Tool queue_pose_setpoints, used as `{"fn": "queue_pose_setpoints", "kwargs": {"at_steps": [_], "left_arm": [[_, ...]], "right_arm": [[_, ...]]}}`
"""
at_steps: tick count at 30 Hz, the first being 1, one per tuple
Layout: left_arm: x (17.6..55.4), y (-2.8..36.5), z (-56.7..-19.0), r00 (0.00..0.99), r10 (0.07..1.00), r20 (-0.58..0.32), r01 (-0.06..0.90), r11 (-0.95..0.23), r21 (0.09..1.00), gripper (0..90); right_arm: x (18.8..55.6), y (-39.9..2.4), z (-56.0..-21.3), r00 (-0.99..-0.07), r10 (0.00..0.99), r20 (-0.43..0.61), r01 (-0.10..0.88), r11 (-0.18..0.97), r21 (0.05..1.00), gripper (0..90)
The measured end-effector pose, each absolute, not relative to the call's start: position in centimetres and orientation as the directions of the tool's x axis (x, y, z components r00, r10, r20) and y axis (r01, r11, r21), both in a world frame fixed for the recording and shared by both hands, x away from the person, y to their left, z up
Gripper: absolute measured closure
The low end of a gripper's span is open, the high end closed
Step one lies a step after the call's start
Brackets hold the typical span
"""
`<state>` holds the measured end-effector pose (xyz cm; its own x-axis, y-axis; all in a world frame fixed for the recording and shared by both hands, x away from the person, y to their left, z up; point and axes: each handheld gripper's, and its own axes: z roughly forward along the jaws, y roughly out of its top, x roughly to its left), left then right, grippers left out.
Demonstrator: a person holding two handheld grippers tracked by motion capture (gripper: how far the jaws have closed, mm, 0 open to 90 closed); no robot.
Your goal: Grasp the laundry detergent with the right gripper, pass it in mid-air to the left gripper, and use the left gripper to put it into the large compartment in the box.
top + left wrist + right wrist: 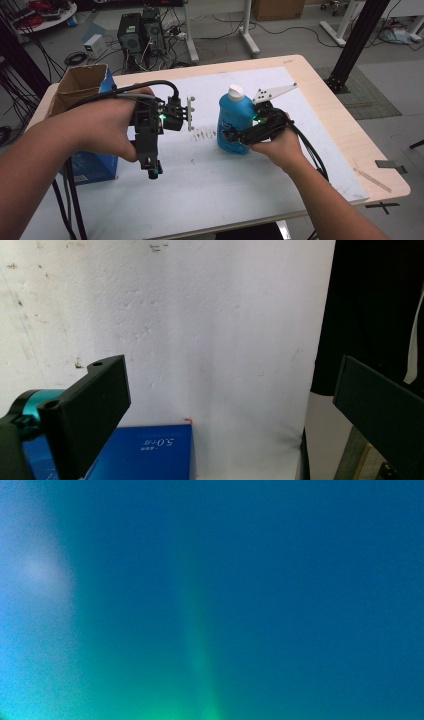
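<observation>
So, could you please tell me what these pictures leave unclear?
- Right gripper pads: high view, hidden against the blue plastic bottle with the white cap; contact unclear.
- Bottle label: right gripper view, a blue-green blur, too close.
- Open brown cardboard box: high view, inside hidden by its wall.

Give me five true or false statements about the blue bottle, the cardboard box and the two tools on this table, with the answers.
1. The blue plastic bottle stands upright. True.
2. Its cap is red. False: the cap is white.
3. The right tool is at the bottle's side. True.
4. The left tool grips the bottle. False: its jaws stand apart over the white foam sheet.
5. The open brown and blue cardboard box sits at the table's right edge. False: it sits at the left.
</observation>
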<state>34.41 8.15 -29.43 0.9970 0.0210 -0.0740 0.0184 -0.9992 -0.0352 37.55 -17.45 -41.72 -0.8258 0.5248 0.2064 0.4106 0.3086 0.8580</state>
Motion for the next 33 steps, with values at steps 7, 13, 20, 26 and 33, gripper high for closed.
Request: {"fn": "queue_pose_setpoints", "kwargs": {"at_steps": [7, 13, 20, 26, 33], "left_arm": [[34.4, 8.2, -29.5, 0.997, 0.022, -0.072, 0.019, -0.999, -0.034, 1.8], [34.4, 8.3, -29.4, 0.997, 0.022, -0.073, 0.02, -0.999, -0.036, 1.8], [34.4, 8.3, -29.4, 0.997, 0.024, -0.072, 0.021, -0.999, -0.035, 1.8], [34.4, 8.3, -29.3, 0.997, 0.027, -0.072, 0.025, -0.999, -0.03, 1.8], [34.6, 8.5, -28.9, 0.998, 0.028, -0.064, 0.027, -1.0, -0.015, 1.8]], "right_arm": [[37.5, -17.4, -41.7, -0.826, 0.528, 0.196, 0.399, 0.302, 0.866, 31.3], [37.5, -17.3, -41.9, -0.828, 0.529, 0.186, 0.387, 0.3, 0.872, 34.1], [37.2, -17.4, -42.3, -0.822, 0.546, 0.164, 0.372, 0.295, 0.88, 40.6], [36.7, -17.3, -42.2, -0.826, 0.558, 0.084, 0.304, 0.316, 0.899, 45.3], [36.3, -17.4, -41.7, -0.829, 0.556, 0.061, 0.284, 0.325, 0.902, 46.2]]}}
